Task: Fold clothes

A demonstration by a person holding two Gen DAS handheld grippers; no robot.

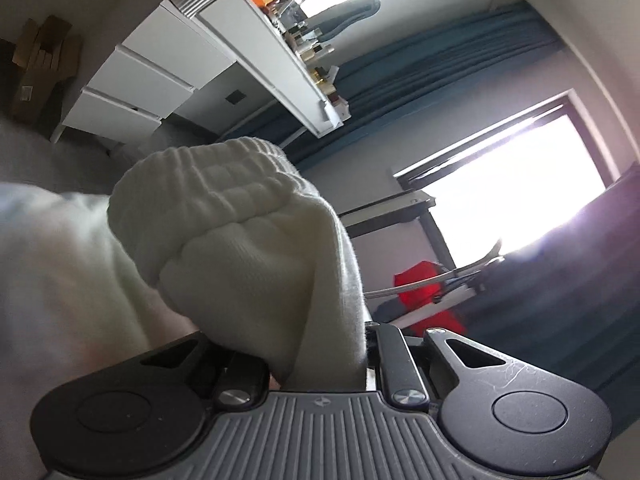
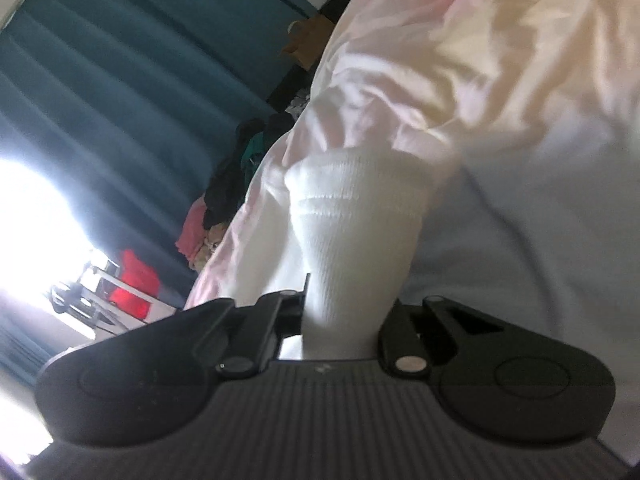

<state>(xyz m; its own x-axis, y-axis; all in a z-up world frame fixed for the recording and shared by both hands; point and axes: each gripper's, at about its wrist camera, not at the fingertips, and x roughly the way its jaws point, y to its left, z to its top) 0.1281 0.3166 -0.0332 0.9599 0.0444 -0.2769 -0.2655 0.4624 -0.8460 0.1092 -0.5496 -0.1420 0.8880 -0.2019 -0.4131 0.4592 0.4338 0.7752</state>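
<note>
Both grippers are clamped on ribbed cuffs of one white sweatshirt. Its bunched cuff (image 1: 240, 216) rises from the left gripper (image 1: 320, 364), with a white drawer desk (image 1: 160, 76) and teal curtain (image 1: 420, 76) well beyond. The right gripper (image 2: 344, 320) pinches its cuff (image 2: 352, 240) closely, and pale sleeve fabric (image 2: 460, 80) crowds just above; a clothes pile (image 2: 224, 200) lies left.

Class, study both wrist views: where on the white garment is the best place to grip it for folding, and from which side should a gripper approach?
Grip the ribbed cuffs. The white garment ends in thick knitted bands, firmer than the loose cloth behind. Come end-on, along the sleeve, so the fingers close across the flattened band. That is how the left gripper and the right gripper hold a cuff now.
</note>
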